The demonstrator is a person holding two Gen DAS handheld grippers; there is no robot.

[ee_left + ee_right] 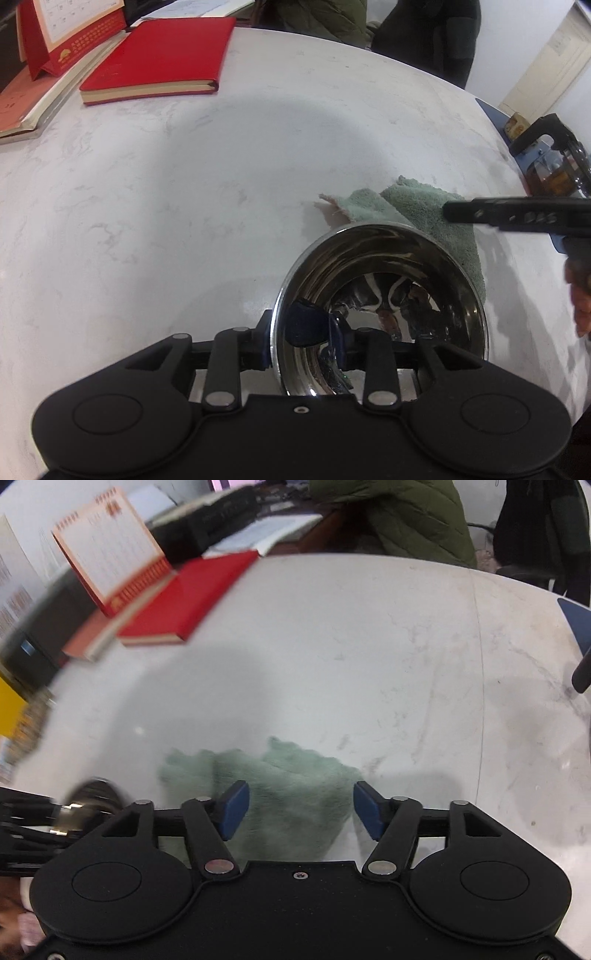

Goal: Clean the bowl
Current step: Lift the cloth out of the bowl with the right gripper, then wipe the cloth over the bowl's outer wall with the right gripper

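Nearest your lens, the right gripper (301, 808) stands wide with nothing pinched; its blue pads (232, 808) straddle the green cloth (291, 794) that lies on the white table (369, 664). The cloth spreads from 12 toward 10 o'clock, long axis roughly across your jaws, so a straight drop should take it. Your right hand is the nearer one. The left gripper (299, 338) sits narrow, clamped on the steel bowl's (380, 295) rim, bowl tilted at 9 o'clock of the cloth, touching it.
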